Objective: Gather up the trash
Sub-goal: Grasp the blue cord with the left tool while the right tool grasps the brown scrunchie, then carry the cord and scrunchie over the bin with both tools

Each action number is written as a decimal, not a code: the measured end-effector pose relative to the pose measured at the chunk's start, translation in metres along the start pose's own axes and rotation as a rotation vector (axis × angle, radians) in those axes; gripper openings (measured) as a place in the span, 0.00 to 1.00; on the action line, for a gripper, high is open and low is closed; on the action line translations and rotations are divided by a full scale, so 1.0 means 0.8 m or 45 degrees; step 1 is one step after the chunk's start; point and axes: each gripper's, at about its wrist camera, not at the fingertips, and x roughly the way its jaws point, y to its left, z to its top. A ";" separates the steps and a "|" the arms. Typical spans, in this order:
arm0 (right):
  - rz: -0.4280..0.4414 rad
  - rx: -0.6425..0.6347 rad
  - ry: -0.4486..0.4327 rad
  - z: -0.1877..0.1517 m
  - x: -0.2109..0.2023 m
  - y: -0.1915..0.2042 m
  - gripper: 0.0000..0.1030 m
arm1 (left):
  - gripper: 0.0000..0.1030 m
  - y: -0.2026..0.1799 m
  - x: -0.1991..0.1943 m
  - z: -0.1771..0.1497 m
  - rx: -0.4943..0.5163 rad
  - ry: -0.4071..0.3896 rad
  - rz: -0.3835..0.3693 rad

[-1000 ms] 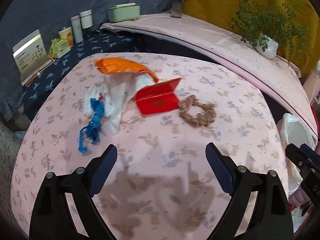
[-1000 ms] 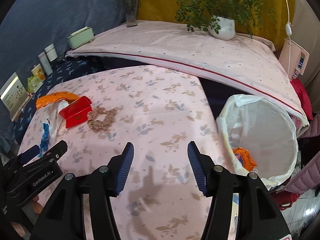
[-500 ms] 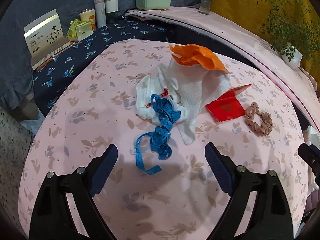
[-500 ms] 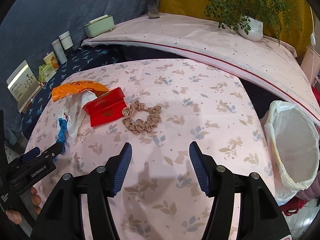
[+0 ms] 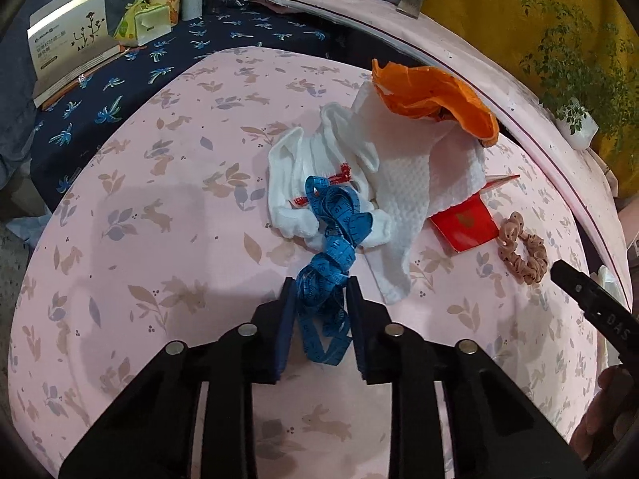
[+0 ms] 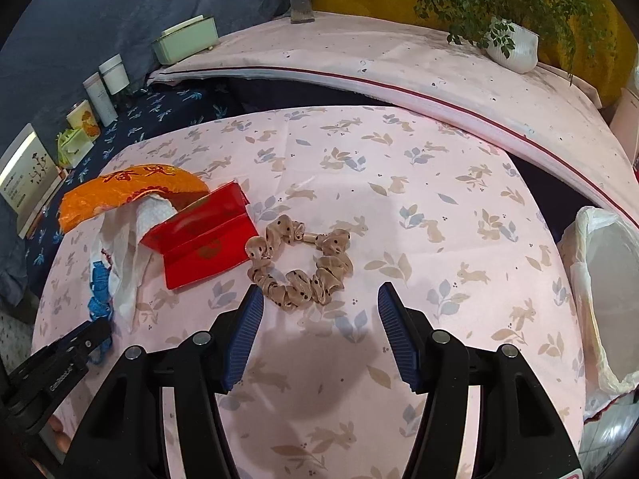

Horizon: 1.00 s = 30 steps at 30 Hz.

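Left gripper (image 5: pixel 321 293): jaws closing on the blue tape measure (image 5: pixel 333 239), bunched between them on the pink cloth (image 5: pixel 159 239), evidently for binning; right gripper (image 6: pixel 319 307): half-open, empty, poised before the scrunchie (image 6: pixel 301 265); bin bag (image 6: pixel 599 279) alongside.

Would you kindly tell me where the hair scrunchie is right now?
In the right wrist view, the scrunchie lies on the pink cloth, just ahead of the right gripper, beside the red envelope.

- Pink rabbit-print tablecloth (image 6: pixel 399 199) carries everything.
- Blue measuring tape (image 5: pixel 331 255) lies between the left jaws.
- Beige scrunchie (image 6: pixel 299 267) (dotted) lies just ahead of the right jaws.
- Red envelope (image 6: pixel 203 243) lies beside it.
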 end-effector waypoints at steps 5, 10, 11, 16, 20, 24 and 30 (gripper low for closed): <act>-0.044 0.020 0.017 0.006 0.025 -0.002 0.54 | 0.15 -0.002 -0.013 0.003 0.007 -0.031 -0.025; -0.035 0.036 0.056 0.005 0.045 -0.006 0.41 | 0.14 -0.009 -0.024 0.004 0.003 -0.046 -0.050; -0.024 0.033 0.058 0.004 0.046 -0.005 0.33 | 0.14 -0.012 -0.026 0.004 0.004 -0.050 -0.058; -0.003 -0.003 0.054 0.000 0.040 -0.001 0.09 | 0.14 -0.030 -0.032 0.000 0.028 -0.055 -0.066; 0.023 0.002 0.044 -0.006 0.024 -0.008 0.06 | 0.14 -0.048 -0.034 -0.004 0.039 -0.047 -0.073; 0.042 0.016 0.017 -0.010 0.001 -0.024 0.06 | 0.14 -0.073 -0.041 -0.011 0.065 -0.052 -0.090; 0.056 0.052 -0.029 -0.015 -0.036 -0.059 0.06 | 0.12 -0.119 -0.056 -0.022 0.123 -0.058 -0.128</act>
